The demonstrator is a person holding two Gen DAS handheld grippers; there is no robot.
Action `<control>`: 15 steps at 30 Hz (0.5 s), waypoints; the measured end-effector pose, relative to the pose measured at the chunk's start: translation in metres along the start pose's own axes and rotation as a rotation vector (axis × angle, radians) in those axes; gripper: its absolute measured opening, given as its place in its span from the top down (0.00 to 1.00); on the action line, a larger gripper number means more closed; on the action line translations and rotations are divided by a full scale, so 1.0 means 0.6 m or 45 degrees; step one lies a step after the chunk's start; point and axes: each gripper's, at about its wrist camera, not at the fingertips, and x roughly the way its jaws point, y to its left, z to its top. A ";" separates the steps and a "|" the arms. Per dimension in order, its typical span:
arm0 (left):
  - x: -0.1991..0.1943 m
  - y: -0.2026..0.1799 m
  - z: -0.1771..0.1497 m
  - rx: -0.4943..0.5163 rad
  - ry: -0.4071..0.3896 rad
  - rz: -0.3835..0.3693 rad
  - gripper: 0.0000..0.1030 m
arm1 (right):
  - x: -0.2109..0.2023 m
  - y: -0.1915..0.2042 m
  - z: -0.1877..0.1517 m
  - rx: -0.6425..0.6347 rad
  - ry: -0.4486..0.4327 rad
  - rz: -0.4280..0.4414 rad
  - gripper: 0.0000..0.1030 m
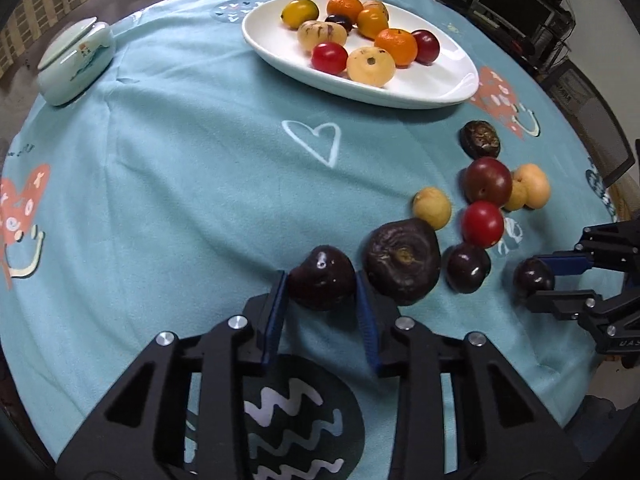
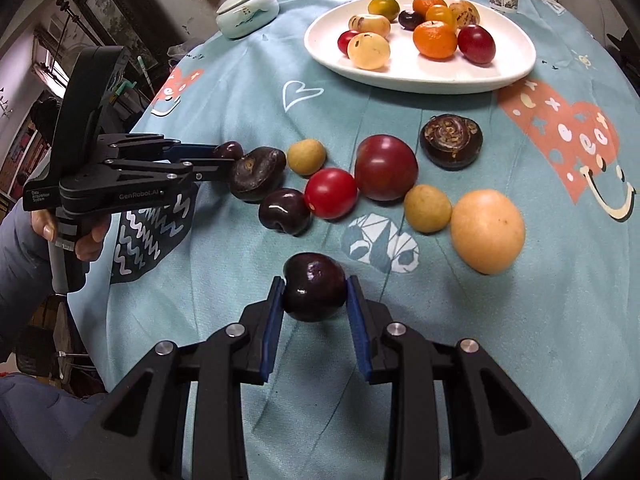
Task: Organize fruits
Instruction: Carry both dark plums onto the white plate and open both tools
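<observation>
A round table (image 1: 200, 184) under a teal cloth with printed hearts fills both views. Black shelving (image 1: 516, 0) with dark equipment stands upper right in the left view. A framed picture (image 2: 104, 4) hangs upper left in the right view.

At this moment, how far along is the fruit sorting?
Roughly halfway. Done: about nine fruits sit on the white plate. In hand: the left hand-held gripper and the right hand-held gripper each clamp a dark cherry. Left: about eight fruits on the tablecloth, including a red tomato.
</observation>
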 end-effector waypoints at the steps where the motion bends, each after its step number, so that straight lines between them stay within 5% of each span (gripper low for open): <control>1: -0.001 -0.001 -0.001 -0.004 -0.002 0.003 0.67 | 0.000 0.000 0.000 -0.001 0.000 -0.001 0.69; 15: -0.092 -0.071 -0.018 -0.142 -0.044 0.168 0.67 | -0.014 0.018 -0.028 -0.027 -0.016 0.063 0.69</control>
